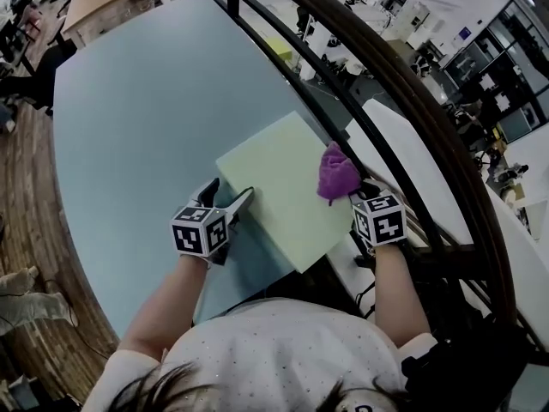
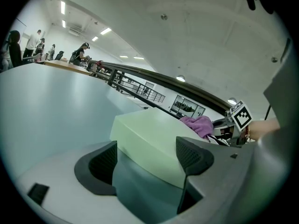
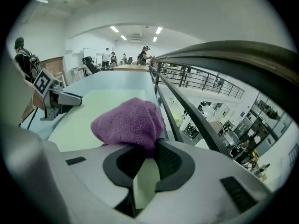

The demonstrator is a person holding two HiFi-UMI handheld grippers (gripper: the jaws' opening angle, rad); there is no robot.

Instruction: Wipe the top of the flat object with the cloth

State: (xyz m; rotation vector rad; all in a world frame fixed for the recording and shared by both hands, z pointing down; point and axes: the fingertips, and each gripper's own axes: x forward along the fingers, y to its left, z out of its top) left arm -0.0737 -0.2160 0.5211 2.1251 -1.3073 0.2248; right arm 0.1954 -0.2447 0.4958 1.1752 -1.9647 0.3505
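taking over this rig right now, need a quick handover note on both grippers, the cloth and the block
Left hand-held gripper: open, jaws apart at the near left edge of the pale green block, not clamped on it.
Right hand-held gripper: shut on the purple cloth.
The cloth sits on the block's top at its right edge; the block lies flat on the blue table.
Done: cloth gripped and on the block; how much is wiped cannot be told.
Left: sweep the cloth across the whole top.

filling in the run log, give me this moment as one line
left gripper: open, at flat object near-left edge | right gripper: shut on cloth | cloth: purple, at flat object's right edge
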